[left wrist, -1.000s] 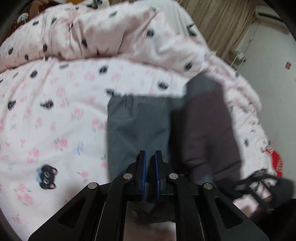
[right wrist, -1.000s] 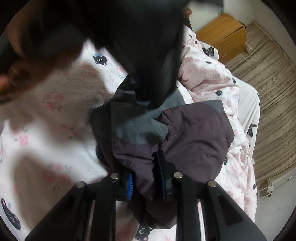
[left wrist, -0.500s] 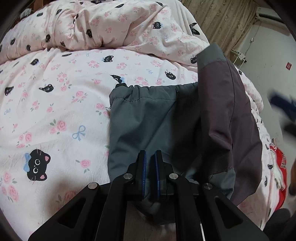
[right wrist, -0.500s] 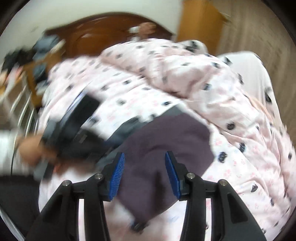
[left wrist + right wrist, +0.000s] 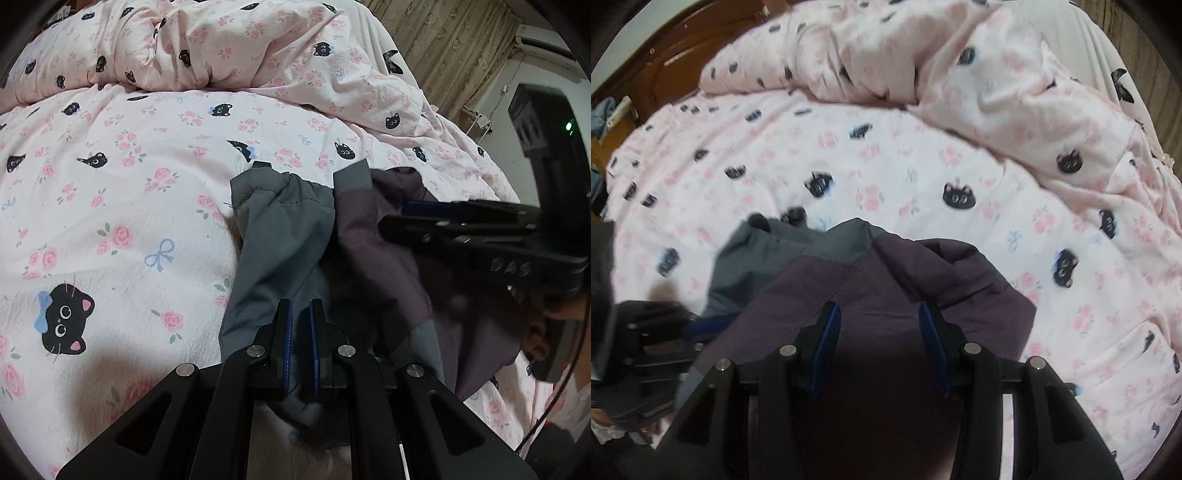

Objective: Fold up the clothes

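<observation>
Bed sheet (image 5: pixel 122 221), pink with cat print: bears one grey-and-purple jacket (image 5: pixel 288 236), partly folded, near its front edge. Left gripper (image 5: pixel 300 334): jaws nearly closed, pinching the jacket's grey hem. Right gripper (image 5: pixel 880 334): jaws just opened, apart, nothing gripped, above the purple part.

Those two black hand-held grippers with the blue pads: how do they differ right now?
The left hand-held gripper has its blue pads nearly together, pinching the grey part of the garment; the right hand-held gripper has its pads wide apart and has just been opening, with nothing pinched. The left one is over the grey cloth, the right one over the purple part. Both are black, blue-padded, and point down at the bed.
</observation>
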A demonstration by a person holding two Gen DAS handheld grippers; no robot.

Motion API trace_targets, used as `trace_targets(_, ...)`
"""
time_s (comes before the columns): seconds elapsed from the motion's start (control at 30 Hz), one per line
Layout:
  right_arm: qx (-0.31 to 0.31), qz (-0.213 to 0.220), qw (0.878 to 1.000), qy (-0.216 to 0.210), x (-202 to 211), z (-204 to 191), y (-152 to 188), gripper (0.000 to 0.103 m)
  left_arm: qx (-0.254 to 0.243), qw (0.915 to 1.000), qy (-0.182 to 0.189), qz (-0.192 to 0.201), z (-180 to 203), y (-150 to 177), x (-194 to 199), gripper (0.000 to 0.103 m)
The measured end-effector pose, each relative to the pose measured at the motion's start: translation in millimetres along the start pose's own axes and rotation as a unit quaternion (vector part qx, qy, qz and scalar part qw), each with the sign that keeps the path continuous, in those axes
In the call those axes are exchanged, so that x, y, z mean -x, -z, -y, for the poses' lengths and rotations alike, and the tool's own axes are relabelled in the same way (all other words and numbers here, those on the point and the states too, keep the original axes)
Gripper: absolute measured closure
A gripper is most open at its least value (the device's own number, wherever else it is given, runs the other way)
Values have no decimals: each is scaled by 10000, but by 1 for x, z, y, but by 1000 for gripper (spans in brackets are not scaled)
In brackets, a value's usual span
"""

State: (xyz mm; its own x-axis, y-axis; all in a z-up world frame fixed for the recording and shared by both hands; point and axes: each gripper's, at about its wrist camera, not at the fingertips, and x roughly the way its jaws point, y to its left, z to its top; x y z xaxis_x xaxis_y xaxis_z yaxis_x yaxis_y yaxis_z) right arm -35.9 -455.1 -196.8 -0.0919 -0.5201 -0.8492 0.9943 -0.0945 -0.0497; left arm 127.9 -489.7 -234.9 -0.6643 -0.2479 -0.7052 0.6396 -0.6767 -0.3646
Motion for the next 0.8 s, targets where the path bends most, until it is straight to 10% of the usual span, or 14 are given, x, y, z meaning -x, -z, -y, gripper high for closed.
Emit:
trace_targets(0.3, -911, 875, 9893, -729, 46, 24, 23, 32, -2, 10000, 50, 46, -1, 1, 1, 96)
trace_targets(0.5, -2326, 1276, 9528, -1472, 86, 69, 78, 29, 2, 10000, 59, 61, -1, 2, 1, 96)
trace_targets(0.8, -3620, 637, 8796, -3021, 46, 87, 137, 27, 134, 9996, 236, 62, -7, 3, 1, 96)
